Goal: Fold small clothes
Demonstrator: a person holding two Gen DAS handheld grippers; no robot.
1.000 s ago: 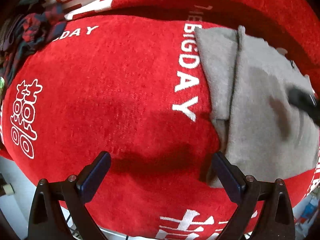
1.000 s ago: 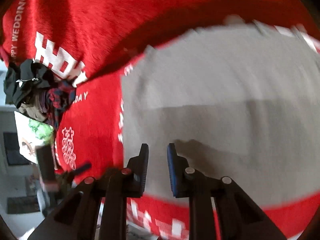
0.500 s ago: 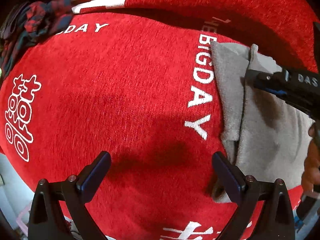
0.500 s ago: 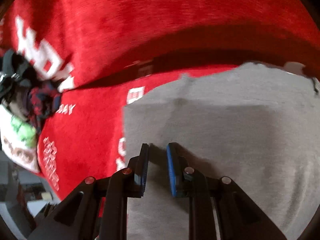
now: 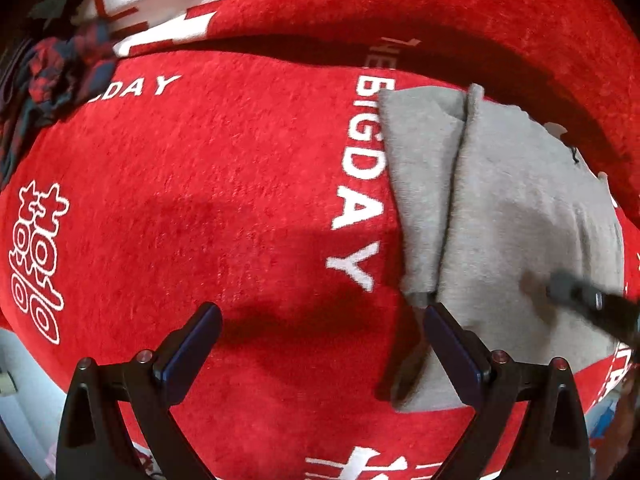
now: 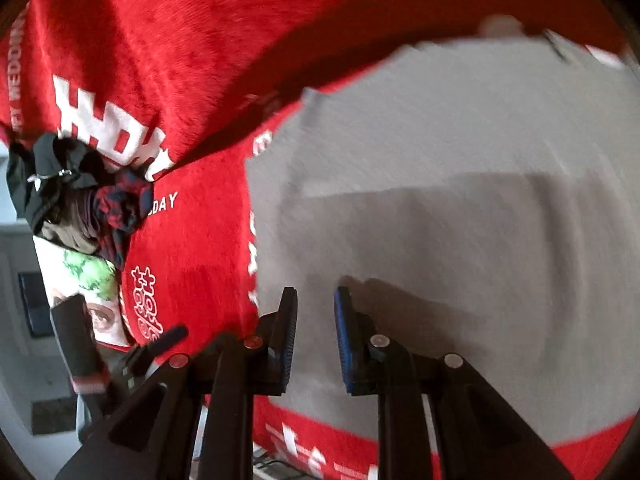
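Red plush cloth printed with white lettering (image 5: 208, 184) is spread over the worktop. A grey, soft folded garment (image 5: 516, 216) is laid on it at the right of the left wrist view, one folded edge seen beside the "BIGDAY" print. A heap of dark and plaid clothes (image 6: 80, 196) is piled at the cloth's far left. The left gripper (image 5: 322, 344) is held with its fingers wide apart over bare cloth. The right gripper (image 6: 316, 324) is held over the garment, its fingers narrow and opening, with nothing gripped between them.
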